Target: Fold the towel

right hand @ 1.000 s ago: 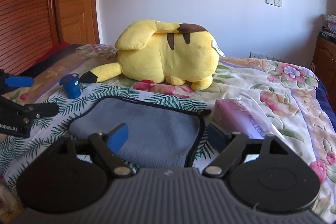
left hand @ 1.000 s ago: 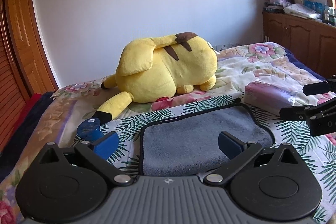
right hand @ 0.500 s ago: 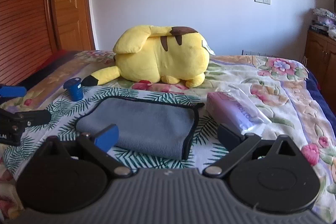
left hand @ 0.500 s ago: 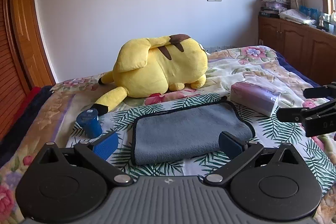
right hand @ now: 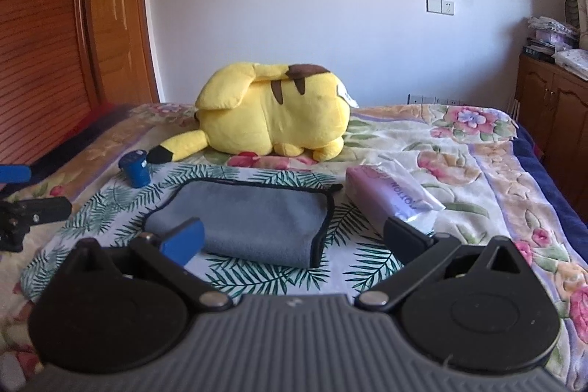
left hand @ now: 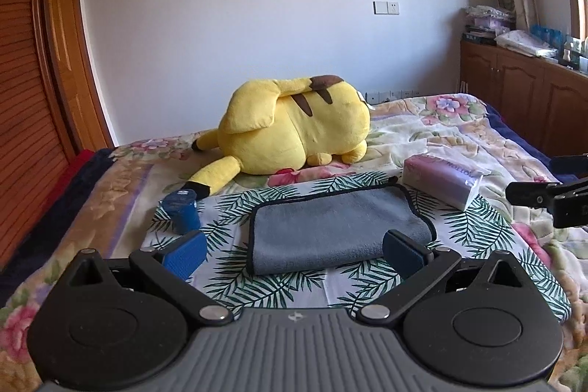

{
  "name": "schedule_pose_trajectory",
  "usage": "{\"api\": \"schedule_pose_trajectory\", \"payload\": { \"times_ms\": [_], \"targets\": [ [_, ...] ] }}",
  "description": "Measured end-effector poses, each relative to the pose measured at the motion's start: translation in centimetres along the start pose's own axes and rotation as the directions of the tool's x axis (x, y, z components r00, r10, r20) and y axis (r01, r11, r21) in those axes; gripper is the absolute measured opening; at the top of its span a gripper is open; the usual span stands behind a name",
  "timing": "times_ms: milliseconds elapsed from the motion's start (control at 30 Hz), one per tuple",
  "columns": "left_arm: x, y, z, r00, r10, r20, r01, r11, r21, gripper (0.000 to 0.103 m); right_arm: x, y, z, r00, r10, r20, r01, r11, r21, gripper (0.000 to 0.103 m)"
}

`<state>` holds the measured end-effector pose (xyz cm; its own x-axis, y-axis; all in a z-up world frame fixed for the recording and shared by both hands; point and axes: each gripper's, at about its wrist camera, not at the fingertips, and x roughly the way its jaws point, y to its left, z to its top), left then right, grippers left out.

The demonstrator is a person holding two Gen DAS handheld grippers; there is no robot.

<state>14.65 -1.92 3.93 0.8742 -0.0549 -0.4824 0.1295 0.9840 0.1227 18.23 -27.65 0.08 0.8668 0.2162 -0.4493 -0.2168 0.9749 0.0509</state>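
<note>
A grey towel with a black hem (left hand: 330,226) lies folded flat on the palm-leaf cloth on the bed; it also shows in the right wrist view (right hand: 250,219). My left gripper (left hand: 294,248) is open and empty, held above and in front of the towel's near edge. My right gripper (right hand: 294,237) is open and empty, also short of the towel's near edge. The right gripper shows at the right edge of the left wrist view (left hand: 551,186), and the left gripper shows at the left edge of the right wrist view (right hand: 22,193).
A big yellow plush toy (left hand: 294,131) lies behind the towel. A small blue cup (left hand: 182,210) stands left of the towel. A purple tissue pack (left hand: 441,179) lies to its right. A wooden wardrobe (left hand: 33,98) stands at left, wooden cabinets (left hand: 522,94) at right.
Both grippers have drawn back and up from the towel, which now looks smaller and farther. The towel lies still and both grippers stay open.
</note>
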Motion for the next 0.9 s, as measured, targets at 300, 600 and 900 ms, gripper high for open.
{"api": "schedule_pose_trajectory", "payload": {
  "times_ms": [300,600,900],
  "targets": [
    [-4.2,-0.3,-0.5,1.000,0.014,0.021,-0.013,1.000,-0.022,0.103,-4.1,0.9,0.2,0.999,0.006,0.037,-0.006,1.000,-0.010,0.103],
    [-7.2,-1.2,-2.5,1.000,-0.022,0.015,0.022,0.999,-0.041,0.103,-6.3,1.5,-1.8,0.999,0.012,0.034,-0.012,1.000,0.020,0.103],
    [-8.3,-3.0,-4.9,0.999,-0.037,0.005,0.037,0.999,-0.003,0.103,-7.5,1.5,-4.2,1.000,0.007,0.012,-0.007,0.999,0.039,0.103]
  ]
}}
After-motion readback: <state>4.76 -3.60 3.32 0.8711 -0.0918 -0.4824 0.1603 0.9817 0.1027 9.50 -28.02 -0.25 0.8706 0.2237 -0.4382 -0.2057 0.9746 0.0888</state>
